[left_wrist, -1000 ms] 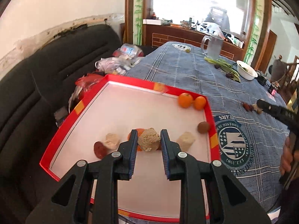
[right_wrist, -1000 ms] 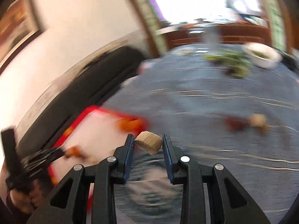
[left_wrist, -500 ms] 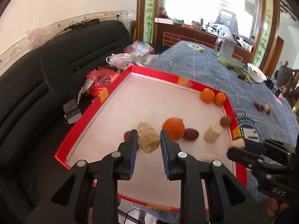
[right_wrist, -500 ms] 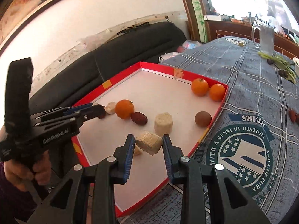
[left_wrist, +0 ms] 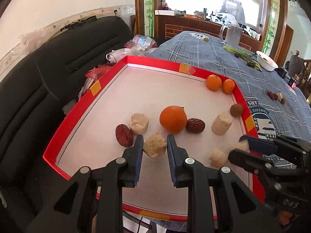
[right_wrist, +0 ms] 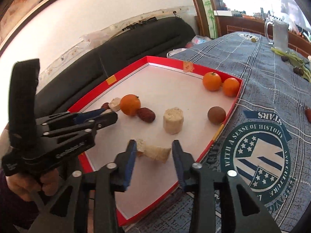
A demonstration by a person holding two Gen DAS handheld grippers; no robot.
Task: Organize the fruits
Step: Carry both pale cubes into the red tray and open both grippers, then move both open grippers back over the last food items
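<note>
over the red tray (left_wrist: 93,104), left tool (left_wrist: 155,148) stays clamped on a pale chunk (left_wrist: 155,145); right tool (right_wrist: 153,151), jaws opening, releases its pale piece (right_wrist: 155,153): set low, beside matching pieces.

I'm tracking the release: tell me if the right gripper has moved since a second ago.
Yes. The right gripper has swung from over the blue cloth to above the red tray, jaws opening around the beige chunk.
</note>
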